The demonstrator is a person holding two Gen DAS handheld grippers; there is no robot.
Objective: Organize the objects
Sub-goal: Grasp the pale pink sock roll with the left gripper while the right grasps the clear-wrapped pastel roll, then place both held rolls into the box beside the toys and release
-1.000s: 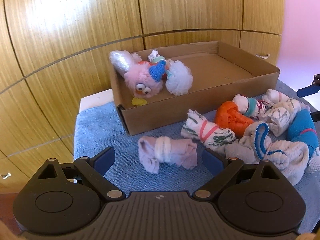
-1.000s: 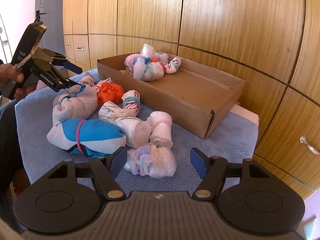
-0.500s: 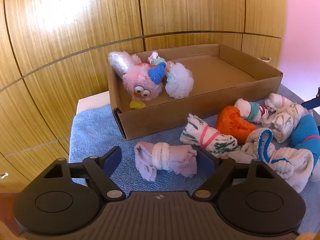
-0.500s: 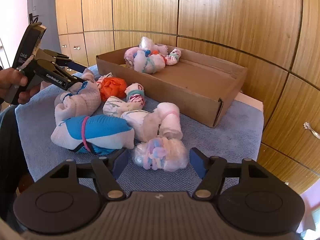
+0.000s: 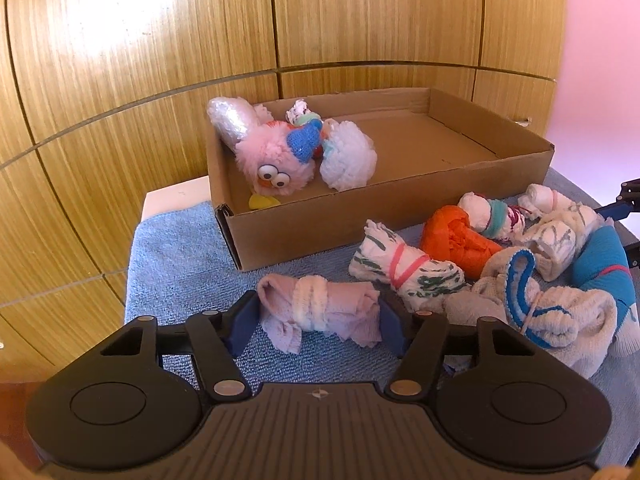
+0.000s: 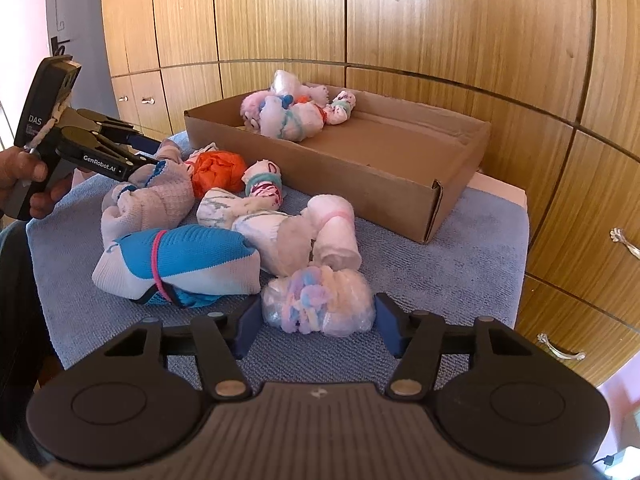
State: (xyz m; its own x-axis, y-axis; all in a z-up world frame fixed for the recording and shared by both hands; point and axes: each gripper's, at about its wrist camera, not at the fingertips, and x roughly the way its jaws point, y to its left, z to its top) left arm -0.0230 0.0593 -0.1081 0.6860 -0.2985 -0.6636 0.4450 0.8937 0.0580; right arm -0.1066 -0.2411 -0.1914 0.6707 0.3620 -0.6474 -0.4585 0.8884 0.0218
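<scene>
My left gripper [image 5: 318,324] is low over the blue towel [image 5: 176,256], its jaws closing on a pale pink sock roll [image 5: 320,310]; the blue pads touch both ends. My right gripper [image 6: 318,322] is closing likewise on a plastic-wrapped pastel bundle [image 6: 320,306], pads against its sides. Several more rolled socks lie between them, among them an orange one [image 5: 456,236], a green-patterned white one [image 5: 404,272] and a blue-and-white one [image 6: 180,260]. The cardboard box [image 5: 360,224] behind holds a pink furry toy [image 5: 272,160] and a white fluffy bundle [image 5: 348,156] at one end.
Wooden cabinet doors [image 5: 160,60] rise right behind the box, with metal handles [image 6: 560,350] at the right. A person's hand [image 6: 24,176] holds the left gripper [image 6: 156,160] at the towel's left edge. Most of the box floor [image 6: 400,140] is bare.
Both grippers' jaws have narrowed: the left from wide apart to touching the pink sock roll's ends, the right onto the pastel bundle. Neither hand has shifted noticeably.
</scene>
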